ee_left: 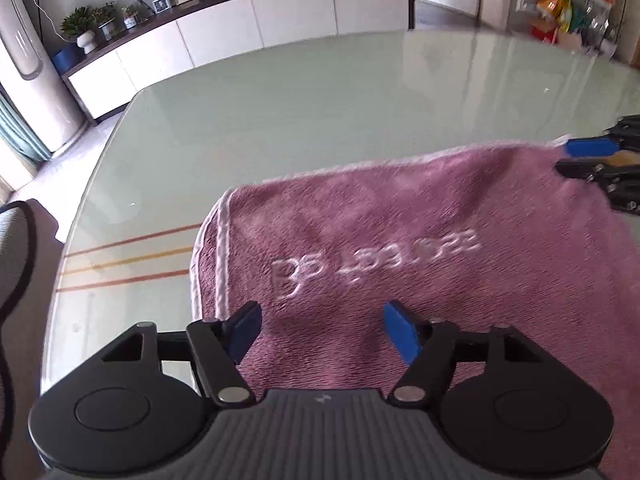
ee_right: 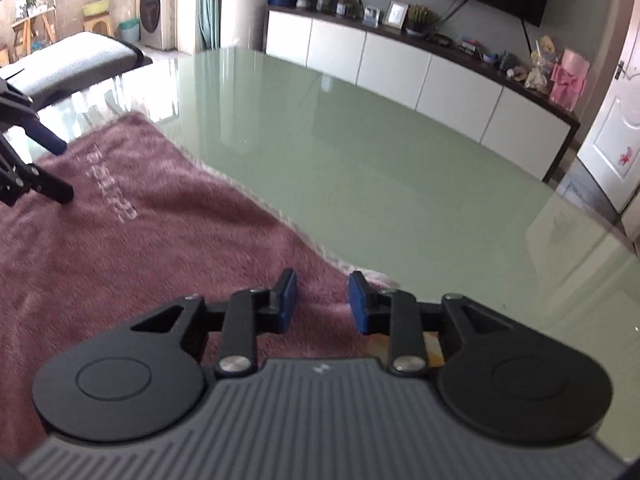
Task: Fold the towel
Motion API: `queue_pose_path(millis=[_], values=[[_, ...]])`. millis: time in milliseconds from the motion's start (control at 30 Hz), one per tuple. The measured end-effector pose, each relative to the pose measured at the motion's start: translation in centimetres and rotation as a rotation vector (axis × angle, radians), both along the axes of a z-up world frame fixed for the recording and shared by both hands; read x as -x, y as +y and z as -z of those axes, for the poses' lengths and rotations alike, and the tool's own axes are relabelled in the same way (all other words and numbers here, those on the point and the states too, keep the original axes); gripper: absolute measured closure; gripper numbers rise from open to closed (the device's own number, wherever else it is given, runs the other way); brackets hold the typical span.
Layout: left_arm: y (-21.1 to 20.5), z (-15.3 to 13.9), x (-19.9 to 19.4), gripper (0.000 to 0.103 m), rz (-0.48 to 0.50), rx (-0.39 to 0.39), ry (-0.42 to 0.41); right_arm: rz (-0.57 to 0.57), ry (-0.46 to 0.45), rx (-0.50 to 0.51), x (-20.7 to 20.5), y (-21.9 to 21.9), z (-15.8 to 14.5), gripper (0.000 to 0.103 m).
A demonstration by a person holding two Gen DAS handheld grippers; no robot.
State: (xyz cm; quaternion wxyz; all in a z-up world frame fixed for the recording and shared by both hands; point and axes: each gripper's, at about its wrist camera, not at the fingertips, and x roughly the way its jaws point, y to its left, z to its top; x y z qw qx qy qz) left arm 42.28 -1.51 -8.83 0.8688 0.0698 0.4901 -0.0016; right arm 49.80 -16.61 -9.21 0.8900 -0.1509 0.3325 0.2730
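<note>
A pink towel [ee_left: 420,240] with embossed lettering lies folded on the pale green glass table [ee_left: 300,100]; its white-trimmed edges lie to the left and far side. My left gripper [ee_left: 322,330] is open and empty, above the towel's near left part. My right gripper [ee_right: 322,300] is open and empty above the towel's right corner [ee_right: 376,278]. The towel also shows in the right wrist view [ee_right: 120,240]. The right gripper shows at the right edge of the left wrist view [ee_left: 592,158]; the left gripper shows at the left edge of the right wrist view [ee_right: 60,168].
The table edge [ee_left: 96,184] curves round on the left, with a chair [ee_left: 16,264] beside it. A white sideboard [ee_left: 260,20] with plants and frames stands beyond the table. A padded bench [ee_right: 76,60] and a door [ee_right: 612,136] show in the right wrist view.
</note>
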Motion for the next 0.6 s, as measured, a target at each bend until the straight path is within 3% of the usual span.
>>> queue_pose_path(millis=[167, 233, 300, 433, 600], values=[[2.4, -0.8, 1.5, 0.033, -0.089, 0.007, 0.008, 0.098, -0.014, -0.052, 1.3, -1.6, -1.0, 0.072], [3.0, -1.5, 2.9, 0.033, -0.082, 0.017, 0.001, 0.109, -0.014, -0.118, 3.0, -2.8, -2.1, 0.057], [3.4, -2.3, 5.3, 0.033, -0.06, 0.037, -0.008, 0.123, 0.008, -0.172, 6.1, -4.1, -3.2, 0.049], [3.1, -3.1, 9.6, 0.032, -0.029, 0.045, -0.023, 0.134, 0.108, -0.232, 11.6, -5.8, -3.6, 0.046], [2.0, -2.5, 14.3, 0.032, -0.01, 0.043, -0.013, 0.242, 0.298, -0.42, 18.5, -9.0, -2.0, 0.041]])
